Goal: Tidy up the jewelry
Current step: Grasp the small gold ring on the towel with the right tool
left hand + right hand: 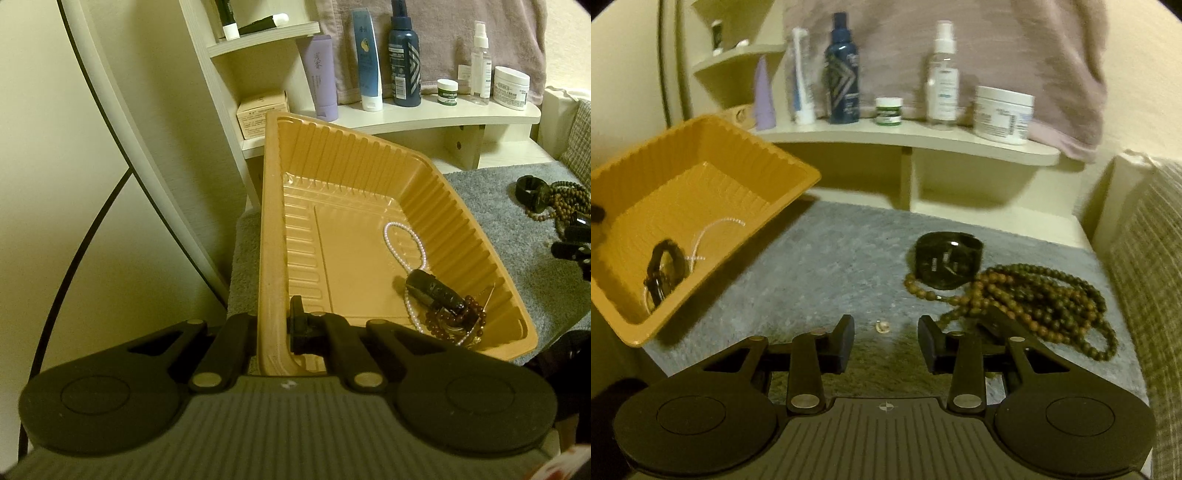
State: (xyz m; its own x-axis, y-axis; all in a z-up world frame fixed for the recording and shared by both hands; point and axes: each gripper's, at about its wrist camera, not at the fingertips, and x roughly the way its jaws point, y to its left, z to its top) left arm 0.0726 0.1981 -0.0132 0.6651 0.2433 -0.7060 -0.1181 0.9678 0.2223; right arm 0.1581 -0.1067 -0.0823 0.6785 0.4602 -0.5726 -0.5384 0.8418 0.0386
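Left tongs (271, 328) grip the tray (271, 229) rim (tilted); right tongs (886, 341) gape empty.

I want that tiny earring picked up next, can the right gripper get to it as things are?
Probably yes. The right gripper is open with the earring just ahead between its fingers on bare mat; the beads lie off to one side.

1. Left claw (273, 328) is clamping fully shut on the tray's near rim, one finger (301, 326) inside the wall and the other outside, angling downward.
2. Right claw (886, 332) is standing partly open, nothing between its fingers (846, 341), hovering low and tilting downward.
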